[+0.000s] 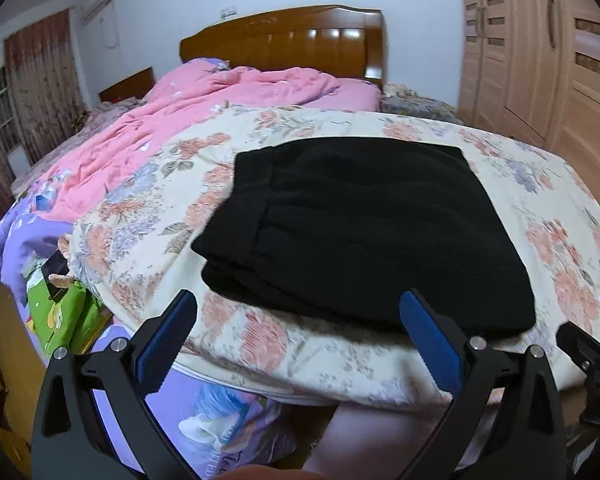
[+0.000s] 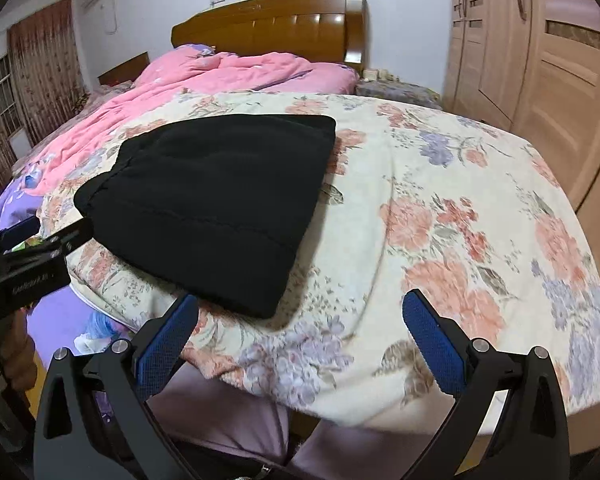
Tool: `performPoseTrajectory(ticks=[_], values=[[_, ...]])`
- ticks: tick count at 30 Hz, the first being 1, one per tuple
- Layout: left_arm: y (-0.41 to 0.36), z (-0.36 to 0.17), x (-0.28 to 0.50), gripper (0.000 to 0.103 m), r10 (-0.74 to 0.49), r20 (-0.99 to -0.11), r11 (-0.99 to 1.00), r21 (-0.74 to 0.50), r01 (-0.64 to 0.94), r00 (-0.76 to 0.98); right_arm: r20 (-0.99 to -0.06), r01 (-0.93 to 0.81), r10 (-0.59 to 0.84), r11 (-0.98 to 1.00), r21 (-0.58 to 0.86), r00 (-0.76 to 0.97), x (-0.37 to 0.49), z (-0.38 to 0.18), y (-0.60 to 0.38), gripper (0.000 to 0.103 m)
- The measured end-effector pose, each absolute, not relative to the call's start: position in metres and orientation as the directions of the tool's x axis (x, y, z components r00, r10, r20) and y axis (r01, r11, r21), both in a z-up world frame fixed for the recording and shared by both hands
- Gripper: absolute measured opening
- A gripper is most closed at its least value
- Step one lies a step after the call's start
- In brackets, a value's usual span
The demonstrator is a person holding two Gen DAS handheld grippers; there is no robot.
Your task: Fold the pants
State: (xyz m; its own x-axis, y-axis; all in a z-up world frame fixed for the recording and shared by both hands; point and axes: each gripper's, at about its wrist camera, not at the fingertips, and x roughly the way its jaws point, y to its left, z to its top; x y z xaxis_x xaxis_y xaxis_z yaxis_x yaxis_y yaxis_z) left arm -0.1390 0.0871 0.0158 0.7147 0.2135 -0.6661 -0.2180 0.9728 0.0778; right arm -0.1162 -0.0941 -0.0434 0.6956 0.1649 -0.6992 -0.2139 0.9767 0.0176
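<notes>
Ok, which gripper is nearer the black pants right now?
Left. The left gripper hangs open at the near edge of the pants, one finger overlapping them. The right gripper is open too, off their near right corner.

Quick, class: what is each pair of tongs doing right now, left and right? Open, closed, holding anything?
Left tongs: open, holding nothing, at the near edge of the folded black pants.
Right tongs: open, holding nothing, over the floral quilt.

Even indoor light, headboard (image 1: 284,36) glare, fisheye-bent blurry edges.
</notes>
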Motion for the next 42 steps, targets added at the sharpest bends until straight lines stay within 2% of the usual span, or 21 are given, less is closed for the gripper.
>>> performPoseTrajectory(ticks=[7,15,42], values=[[0.074,0.018,-0.156,0.101,0.183,-0.654,0.982,0.094,-0.161,0.734,-0.703,-0.185,0.093,0.981,-0.056,0.705,-0.134,-0.043,-0.084,0.099],[0.081,0.012,-0.150,0.101,0.169,-0.687,0.983,0.064,-0.174,0.706,-0.703,-0.195,0.099,0.979,-0.058,0.705,-0.136,-0.043,-0.083,0.099],[0.079,0.009,-0.149,0.101,0.167,-0.693,0.983,0.065,-0.170,0.701,-0.704,-0.221,0.117,0.973,-0.058,0.700,-0.139,-0.042,-0.079,0.099]])
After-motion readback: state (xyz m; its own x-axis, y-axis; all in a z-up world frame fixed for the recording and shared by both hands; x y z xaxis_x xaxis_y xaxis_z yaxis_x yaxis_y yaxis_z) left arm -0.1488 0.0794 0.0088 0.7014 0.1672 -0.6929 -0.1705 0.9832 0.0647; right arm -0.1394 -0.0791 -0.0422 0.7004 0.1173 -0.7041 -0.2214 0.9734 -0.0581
